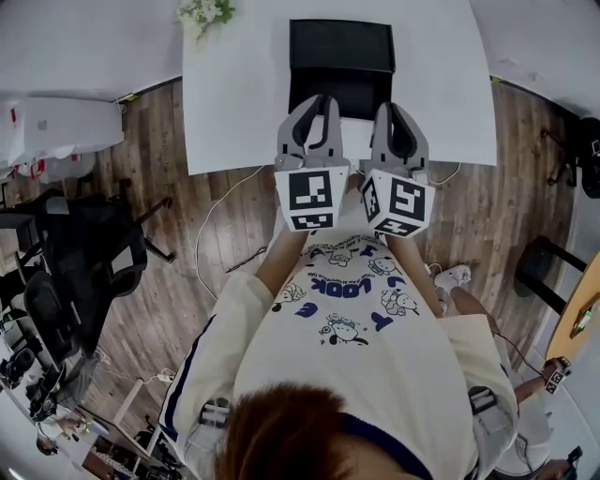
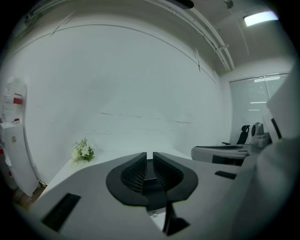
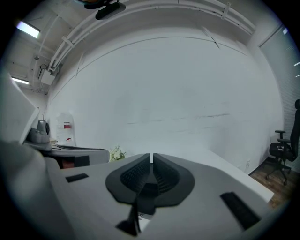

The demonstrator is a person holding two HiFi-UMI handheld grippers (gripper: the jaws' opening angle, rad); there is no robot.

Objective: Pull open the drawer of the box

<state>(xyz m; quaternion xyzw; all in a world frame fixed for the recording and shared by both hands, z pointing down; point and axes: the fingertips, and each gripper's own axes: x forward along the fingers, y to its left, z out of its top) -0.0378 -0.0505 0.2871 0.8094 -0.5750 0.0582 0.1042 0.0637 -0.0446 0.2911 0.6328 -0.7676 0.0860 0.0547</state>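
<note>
In the head view a black box [image 1: 339, 66] stands at the middle of the white table [image 1: 234, 103], its front facing me; I cannot make out a drawer handle. My left gripper [image 1: 319, 99] and right gripper [image 1: 386, 109] are held side by side just in front of the box, over the table's near edge. Both are shut with nothing between the jaws. The left gripper [image 2: 149, 153] and right gripper [image 3: 152, 154] views look over the tabletop at a white wall, and the box is hidden in both.
A small bunch of white flowers [image 1: 204, 11] lies at the table's far left corner, also seen as flowers [image 2: 83, 151] and flowers [image 3: 116, 153]. Black office chairs [image 1: 84, 253] stand on the wooden floor at left, a white cabinet [image 1: 56, 127] beyond them. A cable [image 1: 220, 211] trails below the table edge.
</note>
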